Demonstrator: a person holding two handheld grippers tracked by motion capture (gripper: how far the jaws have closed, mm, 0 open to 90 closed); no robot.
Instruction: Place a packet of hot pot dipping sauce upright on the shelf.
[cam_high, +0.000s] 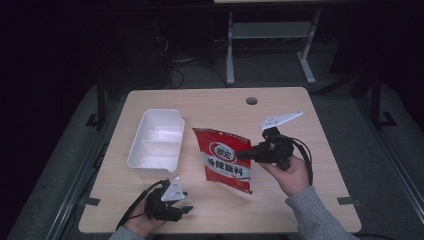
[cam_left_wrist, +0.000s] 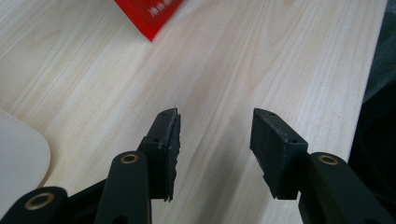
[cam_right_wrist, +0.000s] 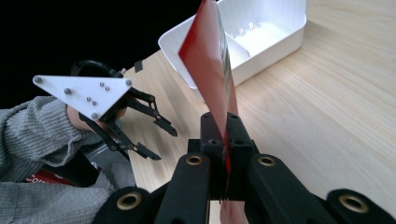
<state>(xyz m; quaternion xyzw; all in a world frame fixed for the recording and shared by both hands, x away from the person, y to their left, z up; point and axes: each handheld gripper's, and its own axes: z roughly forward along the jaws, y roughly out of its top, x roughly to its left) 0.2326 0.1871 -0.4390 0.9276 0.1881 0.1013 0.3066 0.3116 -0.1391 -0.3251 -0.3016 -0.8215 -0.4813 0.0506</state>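
My right tongs (cam_high: 243, 154) pinch the edge of the red bag (cam_high: 223, 159) and hold it up over the middle of the bench (cam_high: 290, 107). The bag is just beside the white box (cam_high: 156, 142). My left tongs (cam_high: 186, 209) are open and hold nothing, near the front edge of the bench.

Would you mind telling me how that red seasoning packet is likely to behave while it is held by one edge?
The red packet looks thin and glossy, so it will probably flex and may slip. The right gripper is clamped on one edge, yet in the right gripper view the packet stands fairly flat, suggesting it is light. Swinging it toward the white tray could make it flap.
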